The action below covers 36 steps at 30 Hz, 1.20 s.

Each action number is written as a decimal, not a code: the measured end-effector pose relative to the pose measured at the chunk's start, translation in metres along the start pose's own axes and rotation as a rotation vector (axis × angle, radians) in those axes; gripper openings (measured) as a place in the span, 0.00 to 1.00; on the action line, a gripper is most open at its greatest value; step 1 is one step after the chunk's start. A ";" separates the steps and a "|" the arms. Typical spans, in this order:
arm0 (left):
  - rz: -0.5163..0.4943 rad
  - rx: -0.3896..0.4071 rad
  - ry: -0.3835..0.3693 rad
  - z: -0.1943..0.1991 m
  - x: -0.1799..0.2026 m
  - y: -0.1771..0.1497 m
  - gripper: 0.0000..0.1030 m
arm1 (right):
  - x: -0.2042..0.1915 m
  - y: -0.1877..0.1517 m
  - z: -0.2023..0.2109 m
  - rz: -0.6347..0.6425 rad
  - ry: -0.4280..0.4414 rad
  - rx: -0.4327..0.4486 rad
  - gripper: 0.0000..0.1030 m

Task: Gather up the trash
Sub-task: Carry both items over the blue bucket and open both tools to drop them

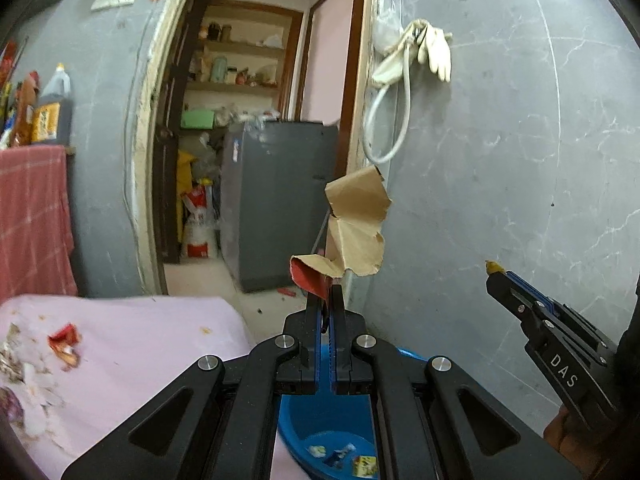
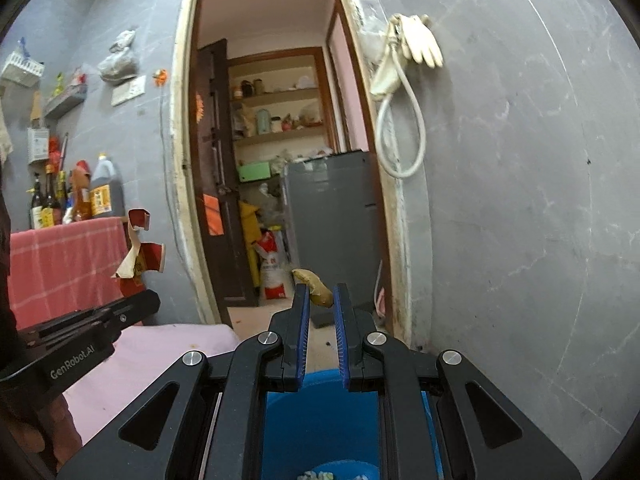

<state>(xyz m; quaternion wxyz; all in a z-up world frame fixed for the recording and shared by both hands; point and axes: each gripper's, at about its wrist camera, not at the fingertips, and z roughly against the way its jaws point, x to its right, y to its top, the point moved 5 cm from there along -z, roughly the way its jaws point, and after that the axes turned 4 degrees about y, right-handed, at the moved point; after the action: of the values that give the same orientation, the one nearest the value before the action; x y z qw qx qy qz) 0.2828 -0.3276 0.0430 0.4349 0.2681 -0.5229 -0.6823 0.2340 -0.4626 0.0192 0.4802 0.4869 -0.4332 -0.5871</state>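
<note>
My left gripper [image 1: 327, 294] is shut on a torn strip of brown-and-red cardboard [image 1: 356, 224] that stands up from its tips; the same strip [image 2: 138, 256] shows at the left of the right wrist view. My right gripper [image 2: 321, 294] is shut on a small yellowish-brown scrap [image 2: 316, 284], also seen as a yellow bit at its tip [image 1: 494, 267] in the left wrist view. A blue bucket [image 1: 304, 420] sits below both grippers, with several small scraps [image 1: 344, 456] at its bottom. Its blue wall [image 2: 320, 416] fills the gap under my right fingers.
A pink-covered table [image 1: 132, 344] at the left carries a red wrapper [image 1: 64, 340] and crumbs. An open doorway [image 2: 280, 140] ahead shows shelves and a grey appliance [image 2: 332, 220]. A grey tiled wall [image 1: 520, 140] with a hanging hose and glove stands to the right. Bottles [image 2: 80, 196] stand behind a red cloth.
</note>
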 end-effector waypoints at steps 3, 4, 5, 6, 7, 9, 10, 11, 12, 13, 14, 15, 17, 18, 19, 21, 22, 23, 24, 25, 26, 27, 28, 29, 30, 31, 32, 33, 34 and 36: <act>0.011 -0.063 -0.016 -0.016 0.003 -0.006 0.01 | 0.011 -0.007 -0.008 -0.040 -0.001 -0.045 0.10; 0.014 -0.086 -0.024 -0.021 0.003 -0.009 0.01 | 0.015 -0.009 -0.010 -0.054 -0.001 -0.056 0.10; 0.016 -0.111 -0.029 -0.027 0.004 -0.011 0.01 | 0.019 -0.012 -0.013 -0.071 0.003 -0.074 0.10; 0.020 -0.135 -0.032 -0.033 0.004 -0.013 0.01 | 0.022 -0.015 -0.016 -0.086 0.011 -0.093 0.11; 0.024 -0.159 -0.037 -0.038 0.005 -0.015 0.01 | 0.025 -0.019 -0.019 -0.101 0.017 -0.116 0.11; 0.033 -0.208 -0.045 -0.049 0.007 -0.021 0.01 | 0.028 -0.024 -0.021 -0.112 0.012 -0.139 0.11; 0.037 -0.229 -0.049 -0.054 0.006 -0.023 0.01 | 0.030 -0.027 -0.023 -0.120 0.015 -0.157 0.11; 0.043 -0.255 -0.050 -0.060 0.006 -0.026 0.01 | 0.031 -0.029 -0.024 -0.126 0.018 -0.167 0.11; 0.047 -0.277 -0.057 -0.063 0.008 -0.030 0.01 | 0.032 -0.031 -0.025 -0.133 0.020 -0.179 0.11; 0.050 -0.304 -0.063 -0.068 0.008 -0.033 0.01 | 0.033 -0.033 -0.027 -0.138 0.022 -0.191 0.11; 0.053 -0.328 -0.062 -0.072 0.008 -0.036 0.01 | 0.034 -0.035 -0.028 -0.144 0.023 -0.201 0.11; 0.055 -0.349 -0.063 -0.076 0.008 -0.040 0.01 | 0.035 -0.036 -0.029 -0.151 0.025 -0.209 0.11; 0.060 -0.379 -0.064 -0.082 0.009 -0.045 0.01 | 0.037 -0.038 -0.031 -0.166 0.029 -0.228 0.12; 0.062 -0.386 -0.066 -0.081 0.008 -0.049 0.01 | 0.038 -0.039 -0.031 -0.173 0.031 -0.234 0.13; 0.064 -0.393 -0.067 -0.081 0.008 -0.053 0.01 | 0.039 -0.040 -0.033 -0.181 0.033 -0.242 0.16; 0.067 -0.409 -0.070 -0.082 0.006 -0.057 0.03 | 0.042 -0.042 -0.033 -0.198 0.036 -0.250 0.21; 0.069 -0.415 -0.074 -0.083 0.006 -0.058 0.07 | 0.043 -0.042 -0.033 -0.206 0.037 -0.251 0.23; 0.069 -0.420 -0.074 -0.083 0.005 -0.059 0.11 | 0.043 -0.041 -0.034 -0.210 0.036 -0.251 0.23; 0.071 -0.419 -0.074 -0.081 0.006 -0.060 0.14 | 0.044 -0.040 -0.033 -0.212 0.033 -0.249 0.23; 0.072 -0.417 -0.076 -0.080 0.005 -0.060 0.21 | 0.044 -0.040 -0.033 -0.212 0.030 -0.245 0.24; 0.075 -0.413 -0.075 -0.079 0.005 -0.060 0.24 | 0.044 -0.039 -0.033 -0.212 0.028 -0.241 0.24; 0.077 -0.410 -0.075 -0.076 0.004 -0.059 0.24 | 0.044 -0.038 -0.032 -0.211 0.026 -0.237 0.27; 0.081 -0.409 -0.075 -0.076 0.003 -0.058 0.24 | 0.044 -0.038 -0.032 -0.211 0.025 -0.233 0.28; 0.087 -0.410 -0.075 -0.075 0.001 -0.057 0.25 | 0.043 -0.037 -0.031 -0.208 0.023 -0.227 0.29; 0.092 -0.406 -0.074 -0.073 0.000 -0.055 0.26 | 0.043 -0.036 -0.030 -0.203 0.020 -0.220 0.30; 0.100 -0.398 -0.071 -0.071 -0.002 -0.052 0.32 | 0.042 -0.035 -0.029 -0.197 0.017 -0.211 0.32; 0.109 -0.383 -0.066 -0.067 -0.005 -0.049 0.39 | 0.040 -0.033 -0.027 -0.191 0.015 -0.199 0.35; 0.118 -0.366 -0.060 -0.063 -0.008 -0.045 0.43 | 0.039 -0.032 -0.025 -0.187 0.016 -0.184 0.40; 0.127 -0.346 -0.056 -0.059 -0.012 -0.042 0.48 | 0.038 -0.030 -0.024 -0.184 0.018 -0.169 0.46; 0.138 -0.305 -0.047 -0.048 -0.021 -0.033 0.53 | 0.034 -0.026 -0.019 -0.170 0.020 -0.134 0.49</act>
<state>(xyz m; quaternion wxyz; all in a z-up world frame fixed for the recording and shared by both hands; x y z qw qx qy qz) 0.3217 -0.3300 -0.0051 0.5039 0.1464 -0.4403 -0.7286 0.2467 -0.4928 -0.0143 0.4644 0.4945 -0.3450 -0.6486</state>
